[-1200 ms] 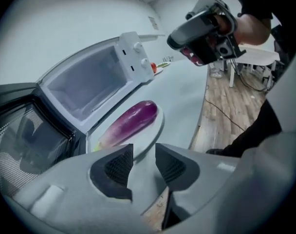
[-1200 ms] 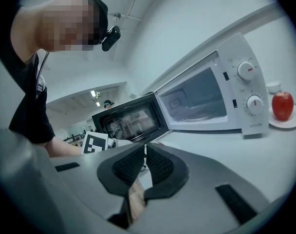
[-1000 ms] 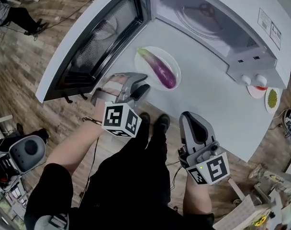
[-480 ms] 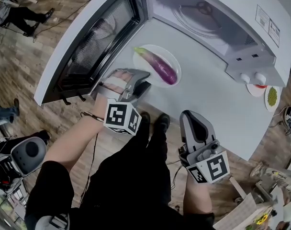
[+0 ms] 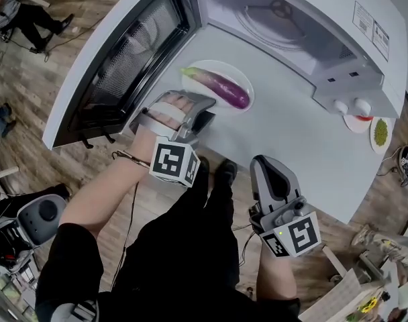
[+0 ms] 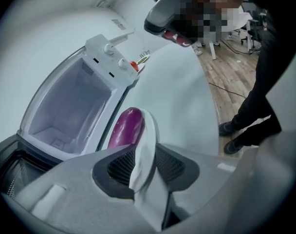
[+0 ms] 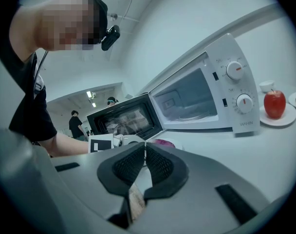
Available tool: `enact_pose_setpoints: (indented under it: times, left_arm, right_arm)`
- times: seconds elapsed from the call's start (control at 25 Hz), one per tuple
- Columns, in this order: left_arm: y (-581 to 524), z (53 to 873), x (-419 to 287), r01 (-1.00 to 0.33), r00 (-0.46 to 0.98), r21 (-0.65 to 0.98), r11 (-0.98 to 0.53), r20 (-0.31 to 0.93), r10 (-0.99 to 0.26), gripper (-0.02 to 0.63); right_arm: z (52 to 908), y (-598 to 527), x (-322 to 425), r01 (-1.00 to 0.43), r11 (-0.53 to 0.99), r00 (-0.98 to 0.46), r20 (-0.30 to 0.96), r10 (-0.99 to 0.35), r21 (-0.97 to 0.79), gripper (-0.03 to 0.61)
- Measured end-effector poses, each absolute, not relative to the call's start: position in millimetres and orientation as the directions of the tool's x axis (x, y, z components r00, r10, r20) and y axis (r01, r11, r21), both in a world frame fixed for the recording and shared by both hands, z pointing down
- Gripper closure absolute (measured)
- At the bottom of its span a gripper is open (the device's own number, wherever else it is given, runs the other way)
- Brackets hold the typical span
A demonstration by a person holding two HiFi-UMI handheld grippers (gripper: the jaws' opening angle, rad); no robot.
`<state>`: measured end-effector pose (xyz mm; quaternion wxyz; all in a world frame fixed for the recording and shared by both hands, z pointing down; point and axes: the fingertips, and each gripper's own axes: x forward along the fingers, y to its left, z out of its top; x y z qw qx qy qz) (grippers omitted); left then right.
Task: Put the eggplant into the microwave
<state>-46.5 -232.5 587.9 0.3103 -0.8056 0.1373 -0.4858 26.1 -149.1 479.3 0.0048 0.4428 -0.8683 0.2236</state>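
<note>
We are holding the right gripper (image 5: 266, 168) low over the white table's (image 5: 291, 139) near edge, its ribbed black pads pressed together on nothing. Ahead, we are pinching the thin rim of the white plate (image 5: 239, 79) between the left gripper's (image 5: 205, 113) jaws. The eggplant (image 5: 221, 87) is lying along that plate, glossy, purple and oblong, its green stem end pointing toward the open microwave's (image 5: 385, 72) mesh-windowed door (image 5: 123, 59). Beyond, a red apple (image 7: 274, 104) is sitting on a saucer (image 7: 289, 120).
</note>
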Motion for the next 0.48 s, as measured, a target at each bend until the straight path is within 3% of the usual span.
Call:
enact_pose_setpoints:
  times: [0.48]
  left_arm:
    - [-235, 594, -33, 0.133, 0.496, -0.678, -0.722, 0.677, -0.544, 0.566]
  right_arm:
    - [486, -139, 38, -0.780, 0.488, -0.591, 0.206, -0.780, -0.391, 0.560]
